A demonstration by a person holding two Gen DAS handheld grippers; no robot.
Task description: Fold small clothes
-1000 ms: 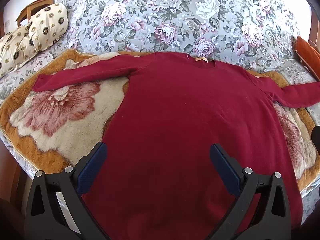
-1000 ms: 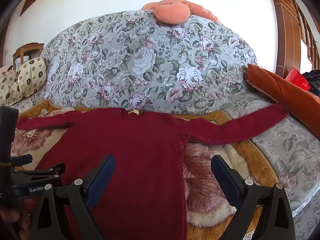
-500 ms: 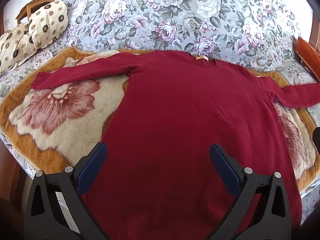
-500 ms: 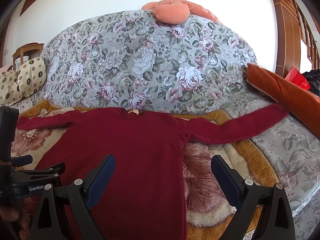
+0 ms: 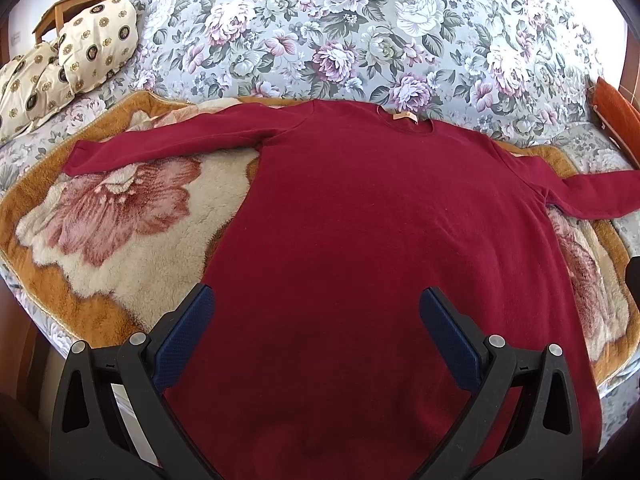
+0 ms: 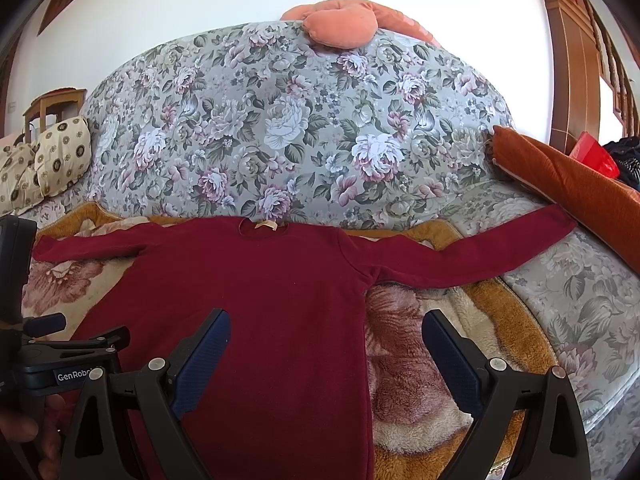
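A dark red long-sleeved sweater [image 5: 360,216] [image 6: 272,280] lies flat on a fleece blanket, collar toward the sofa back and both sleeves spread sideways. My left gripper [image 5: 316,324] hovers open above the sweater's lower body, nothing between its blue pads [image 5: 188,332]. In the right wrist view, my right gripper [image 6: 326,352] is open over the sweater's right side edge, holding nothing. The left gripper's black body [image 6: 48,360] shows at that view's left edge, with a hand [image 6: 36,432] under it.
The orange-bordered flowered blanket [image 5: 112,216] covers the seat of a floral sofa [image 5: 360,32]. Cream patterned cushions [image 5: 72,64] sit at far left, an orange bolster [image 6: 572,176] at right, a peach pillow [image 6: 340,28] on the sofa back. A wooden chair [image 6: 48,108] stands behind.
The left wrist view has tipped slightly, so the sweater sits a little lower in frame. The right gripper and the sweater have not moved.
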